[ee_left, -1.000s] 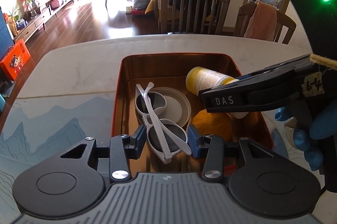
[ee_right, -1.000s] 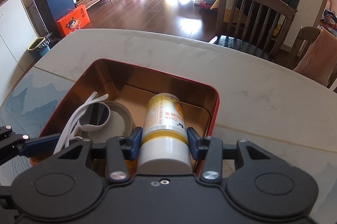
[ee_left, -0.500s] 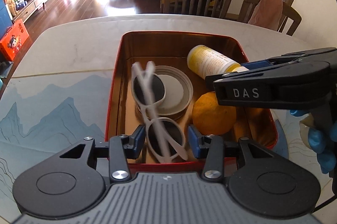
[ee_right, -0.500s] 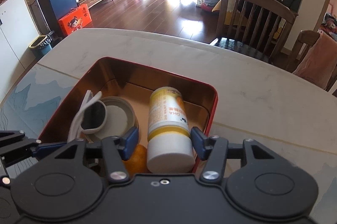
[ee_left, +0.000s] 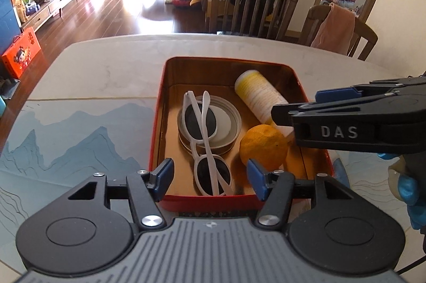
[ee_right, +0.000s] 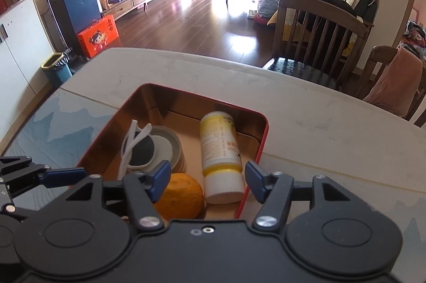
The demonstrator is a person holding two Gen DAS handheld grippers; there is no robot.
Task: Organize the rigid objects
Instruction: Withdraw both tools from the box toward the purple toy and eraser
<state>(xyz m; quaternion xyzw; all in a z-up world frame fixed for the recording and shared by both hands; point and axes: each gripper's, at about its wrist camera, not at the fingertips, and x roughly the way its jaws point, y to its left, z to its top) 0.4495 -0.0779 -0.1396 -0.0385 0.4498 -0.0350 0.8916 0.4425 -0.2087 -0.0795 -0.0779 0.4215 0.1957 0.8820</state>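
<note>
Since a second ago, left tongs [ee_left: 210, 176] have let go of the sunglasses [ee_left: 205, 139], now in the tin [ee_left: 155, 139]; jaws opening, and retreating could snag them. Right tongs [ee_right: 205, 180] are opening off the bottle [ee_right: 219, 158], which might roll against the orange [ee_right: 179, 196].

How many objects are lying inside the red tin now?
4: sunglasses on the left, atop a round lid; an orange front right; a bottle along the right wall. Smaller things could be hidden.
</note>
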